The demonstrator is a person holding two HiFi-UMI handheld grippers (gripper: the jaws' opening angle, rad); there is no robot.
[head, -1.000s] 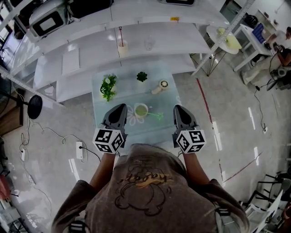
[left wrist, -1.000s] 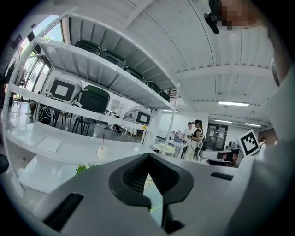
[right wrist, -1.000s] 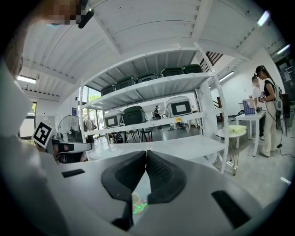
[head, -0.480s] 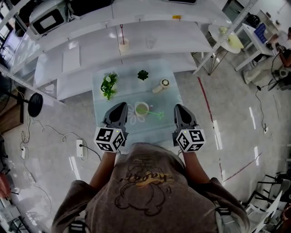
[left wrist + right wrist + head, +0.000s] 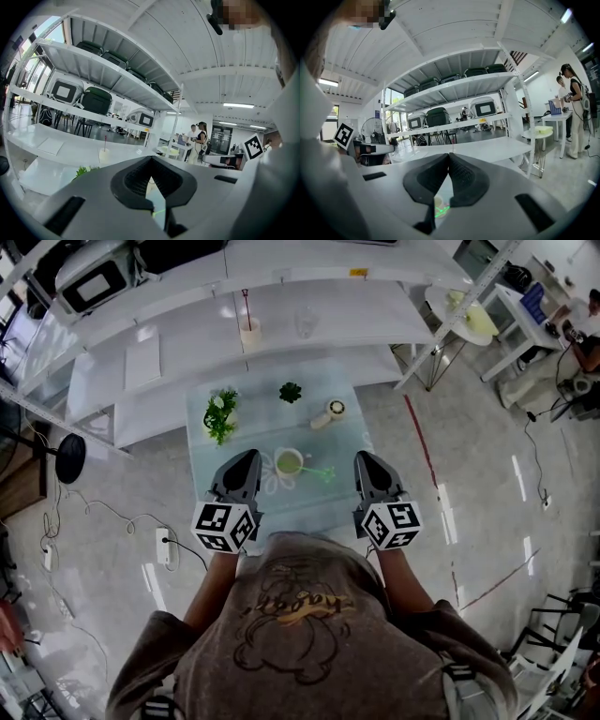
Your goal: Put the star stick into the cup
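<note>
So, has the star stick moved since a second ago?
No. The star stick still lies right of the cup on the table; only the camera shifted.

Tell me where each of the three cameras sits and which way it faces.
Head view: on the person's head, steeply down at table, cup, star stick; arms, left gripper, right gripper show.
Left gripper view: on that gripper, facing shelves past its shut fingers.
Right gripper view: likewise, fingers shut.
Shared: all three see shelves.
</note>
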